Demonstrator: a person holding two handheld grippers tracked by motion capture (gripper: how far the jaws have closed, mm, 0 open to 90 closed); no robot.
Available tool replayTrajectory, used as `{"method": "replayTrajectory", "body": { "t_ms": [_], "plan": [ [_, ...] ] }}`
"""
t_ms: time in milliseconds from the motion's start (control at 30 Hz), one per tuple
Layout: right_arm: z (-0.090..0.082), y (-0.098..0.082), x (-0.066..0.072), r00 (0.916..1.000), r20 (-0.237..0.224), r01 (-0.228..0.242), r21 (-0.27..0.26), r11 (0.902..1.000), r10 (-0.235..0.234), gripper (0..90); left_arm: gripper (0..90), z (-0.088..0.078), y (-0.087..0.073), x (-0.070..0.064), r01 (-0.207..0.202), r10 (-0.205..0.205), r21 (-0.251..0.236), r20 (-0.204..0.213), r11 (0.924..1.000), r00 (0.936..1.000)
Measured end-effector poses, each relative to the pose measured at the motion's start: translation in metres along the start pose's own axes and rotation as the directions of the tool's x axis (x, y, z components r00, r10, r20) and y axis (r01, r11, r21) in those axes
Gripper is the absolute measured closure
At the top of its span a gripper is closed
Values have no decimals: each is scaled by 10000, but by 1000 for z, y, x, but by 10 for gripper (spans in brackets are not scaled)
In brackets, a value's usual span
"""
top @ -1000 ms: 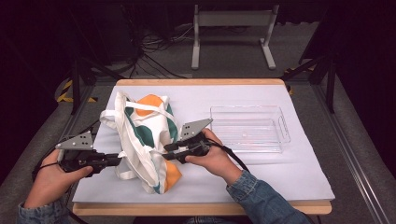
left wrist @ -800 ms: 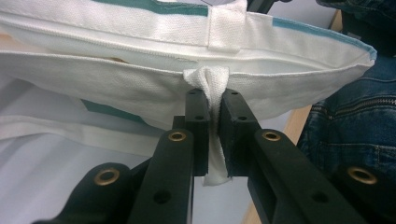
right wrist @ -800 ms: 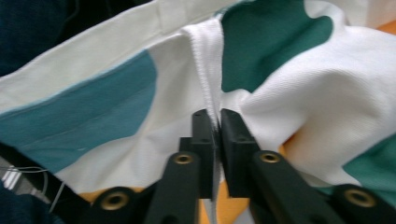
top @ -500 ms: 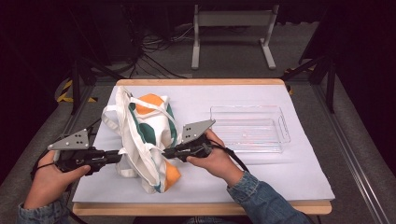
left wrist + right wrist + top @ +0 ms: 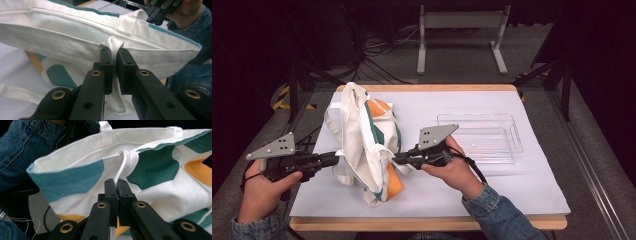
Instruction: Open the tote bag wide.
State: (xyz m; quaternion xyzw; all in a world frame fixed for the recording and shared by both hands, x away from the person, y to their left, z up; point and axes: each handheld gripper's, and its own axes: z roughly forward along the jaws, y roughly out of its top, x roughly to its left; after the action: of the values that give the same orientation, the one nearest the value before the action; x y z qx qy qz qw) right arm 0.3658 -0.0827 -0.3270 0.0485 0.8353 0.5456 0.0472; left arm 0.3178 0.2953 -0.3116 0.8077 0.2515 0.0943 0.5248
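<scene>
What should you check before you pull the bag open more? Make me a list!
1. Left gripper pinching fabric: ok, its jaws squeeze a bunched fold at the rim of the tote bag.
2. Right gripper pinching fabric: ok, shut on a white strap or fold at the opposite rim.
3. Grips on opposite sides: ok, the high view shows one gripper on each side of the bag.
4. Bag mouth open: not ok, the rims are only slightly apart.
5. Clear plastic tray out of the way: ok, it sits apart, beyond the right hand.
6. Anything inside the bag: cannot tell.
</scene>
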Motion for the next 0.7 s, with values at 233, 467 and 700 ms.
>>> {"method": "replayTrajectory", "body": {
  "t_ms": [233,467,700],
  "plan": [
    [-21,0,-2,9990,420,-157,-144,9998,163,879,840,-9,-2,6,291,-289,-505,33,9983,9996],
    [-37,-2,-3,9966,775,-265,-114,9996,273,880,841,-15,-4,9,436,-437,-661,5,9969,9990],
    [-52,-7,-3,9933,1043,-485,-106,9988,493,879,837,-17,-6,11,613,-610,-661,73,9959,9981]
  ]
}}
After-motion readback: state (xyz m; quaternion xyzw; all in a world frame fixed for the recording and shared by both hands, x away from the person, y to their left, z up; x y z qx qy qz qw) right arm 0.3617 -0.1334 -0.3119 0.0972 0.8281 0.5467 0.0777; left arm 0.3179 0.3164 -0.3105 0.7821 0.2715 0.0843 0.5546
